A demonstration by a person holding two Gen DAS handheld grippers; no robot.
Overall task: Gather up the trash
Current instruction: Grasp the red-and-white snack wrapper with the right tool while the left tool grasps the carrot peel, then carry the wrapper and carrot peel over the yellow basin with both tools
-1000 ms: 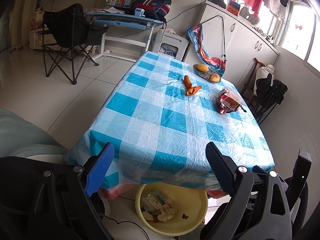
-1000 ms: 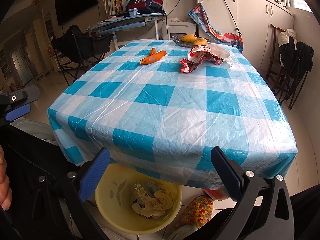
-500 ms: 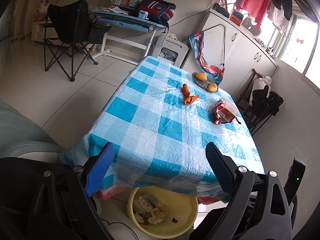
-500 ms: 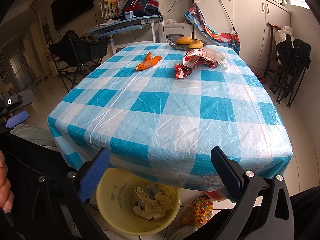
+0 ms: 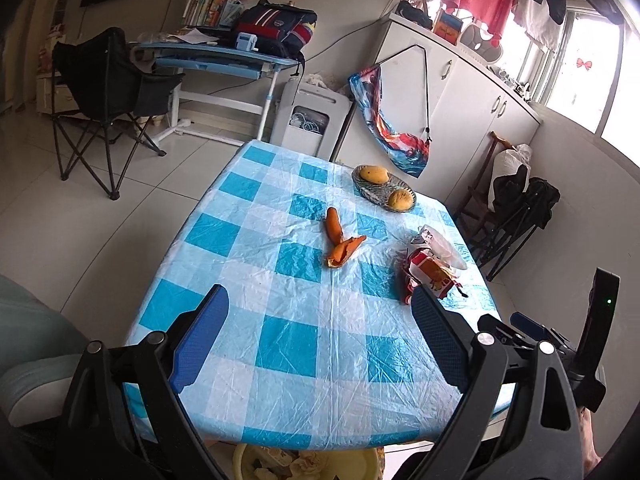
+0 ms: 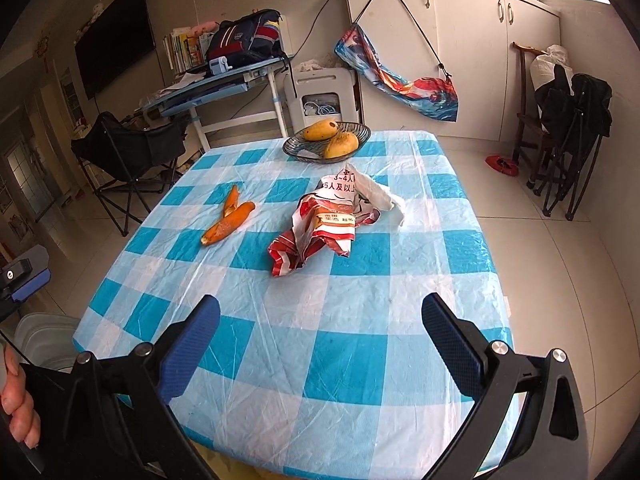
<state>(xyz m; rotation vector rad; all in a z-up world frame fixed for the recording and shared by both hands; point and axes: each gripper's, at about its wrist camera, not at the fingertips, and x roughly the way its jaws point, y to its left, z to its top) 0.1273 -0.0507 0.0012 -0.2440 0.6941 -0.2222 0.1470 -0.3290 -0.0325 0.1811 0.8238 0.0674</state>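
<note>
1. The crumpled red-and-white wrapper (image 6: pixel 326 222) lies on the checked tablecloth (image 6: pixel 360 344), on the near side of the fruit dish (image 6: pixel 326 142) and a little apart from it. A pale piece of plastic trails from its far right end.
2. The orange peel (image 6: pixel 228 220), in two strips that touch at one end, lies left of the wrapper and also nearer than the fruit dish, with bare cloth between the two bits of trash.
3. The fruit dish sits near the table's far edge and holds two yellow mangoes (image 6: pixel 330 136). I judge these are not trash and should stay.
4. The right gripper (image 6: pixel 320 344) hangs over the near part of the table, jaws wide apart and empty, well short of the wrapper and roughly lined up with it.
5. The left gripper (image 5: pixel 320 340) is likewise spread wide with nothing between its pads, over the near edge, well apart from the fruit dish.
6. A yellow basin (image 5: pixel 308 464) shows under the near table edge, far from the fruit dish, with scraps already in it.
7. Judged from this, some trash is collected, while the wrapper and peel remain untouched on the cloth.
</note>
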